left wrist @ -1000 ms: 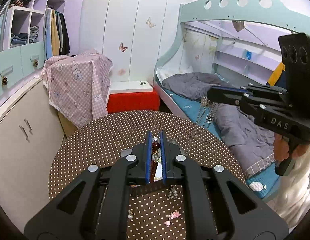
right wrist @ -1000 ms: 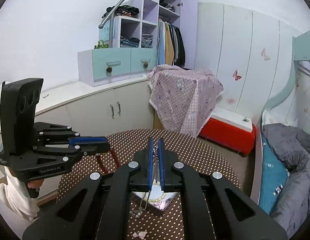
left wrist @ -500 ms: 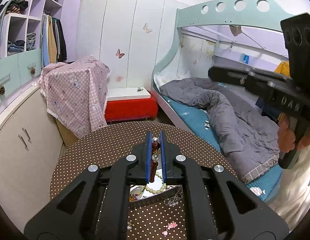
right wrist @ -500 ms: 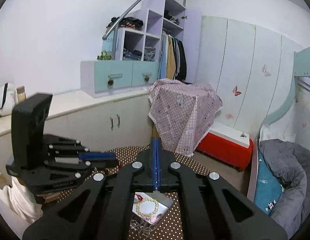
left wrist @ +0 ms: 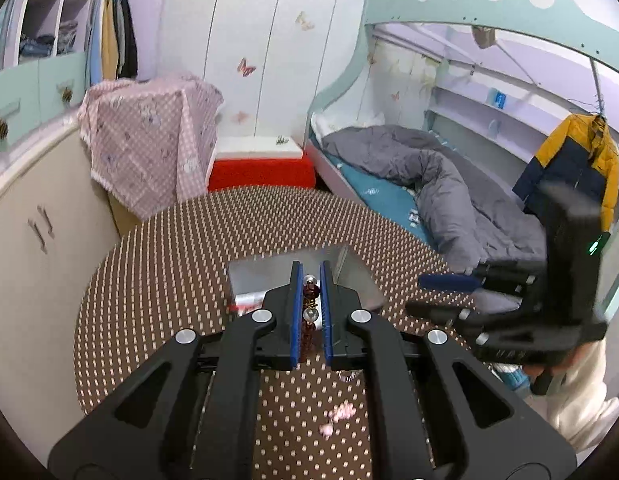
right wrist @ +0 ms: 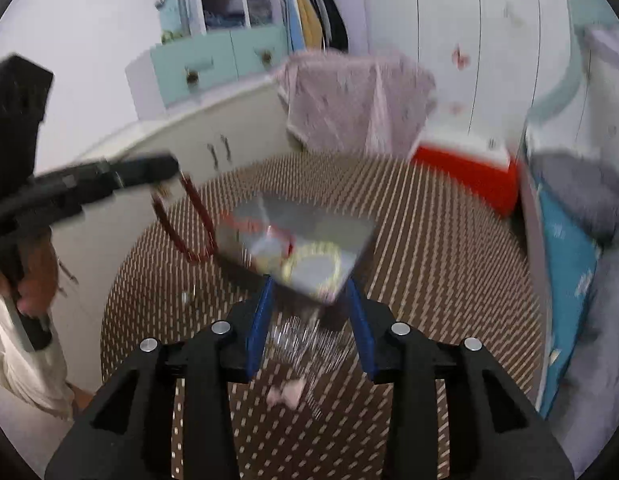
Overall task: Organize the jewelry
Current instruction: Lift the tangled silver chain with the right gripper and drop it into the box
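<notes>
My left gripper is clenched on a dark red beaded strand above the silver tray. My right gripper, jaws opening, holds nothing. A pale bead bracelet lies in the tray; a silver chain and a pink piece remain on the table.

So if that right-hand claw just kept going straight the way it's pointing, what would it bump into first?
Most likely the near corner of the silver tray on the dotted table, where a pale bead bracelet lies. The right gripper points down at it, jaws opening with nothing gripped. The picture is blurred, so depth is uncertain.
</notes>
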`<state>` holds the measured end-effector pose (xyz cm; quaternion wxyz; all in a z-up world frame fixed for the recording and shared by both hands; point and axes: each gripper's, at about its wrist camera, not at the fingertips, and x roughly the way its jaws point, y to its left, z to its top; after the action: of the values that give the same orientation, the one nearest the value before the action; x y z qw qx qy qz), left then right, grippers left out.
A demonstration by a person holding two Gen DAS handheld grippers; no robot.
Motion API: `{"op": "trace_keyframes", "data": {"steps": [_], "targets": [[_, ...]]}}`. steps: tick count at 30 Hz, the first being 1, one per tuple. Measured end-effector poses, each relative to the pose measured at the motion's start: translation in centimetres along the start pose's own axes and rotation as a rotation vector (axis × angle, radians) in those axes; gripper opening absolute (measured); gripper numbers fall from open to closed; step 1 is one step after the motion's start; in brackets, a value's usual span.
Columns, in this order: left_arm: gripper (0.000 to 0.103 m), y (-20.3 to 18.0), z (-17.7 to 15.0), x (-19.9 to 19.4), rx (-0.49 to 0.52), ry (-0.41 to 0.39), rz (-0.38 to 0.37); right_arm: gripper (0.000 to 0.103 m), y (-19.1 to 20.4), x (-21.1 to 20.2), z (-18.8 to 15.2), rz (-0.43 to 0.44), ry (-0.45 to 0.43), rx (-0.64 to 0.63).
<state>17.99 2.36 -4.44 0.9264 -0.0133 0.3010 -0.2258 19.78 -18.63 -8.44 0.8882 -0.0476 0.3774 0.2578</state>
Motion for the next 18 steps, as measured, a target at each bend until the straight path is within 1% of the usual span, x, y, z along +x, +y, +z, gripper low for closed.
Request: {"op": "trace_keyframes", "data": {"steps": [4,6,8,9,11,15,16,18], "targets": [[0.009,0.6,-1.5,0.6,-0.035,0.04,-0.002,0.035,0.5,3.3,-1.9,-0.005,0.088,0.024],[0.009,0.8,-2.1,1.0,-0.049,0.06,-0.002,0.035,0.7,4.7,-2.3,-0.043,0.123,0.014],[0.009,1.0,-2.6,1.3,-0.061,0.075,-0.003,0.035,0.5,5.7,-2.8,-0.062,0.149,0.014],[0.009,1.1,-2.7,1.4,-0.063,0.081,-0.002,0.034,0.5,6.1,-3.0,-0.072,0.156,0.012],[0.009,1.1,-2.9,1.6,-0.068,0.086,-0.003,0.023,0.9,6.5,-3.1,-0.101,0.153,-0.015],[0.009,1.1,-3.0,1.9,-0.074,0.093,-0.008,0.02,1.0,6.4,-3.0,-0.091,0.152,-0.008],[0.009,1.1,-3.1,2.0,-0.074,0.096,-0.01,0.017,1.1,6.3,-3.0,-0.096,0.152,-0.016],[0.009,1.1,-3.2,2.1,-0.074,0.099,-0.012,0.016,1.2,6.1,-3.1,-0.093,0.15,-0.015]]}}
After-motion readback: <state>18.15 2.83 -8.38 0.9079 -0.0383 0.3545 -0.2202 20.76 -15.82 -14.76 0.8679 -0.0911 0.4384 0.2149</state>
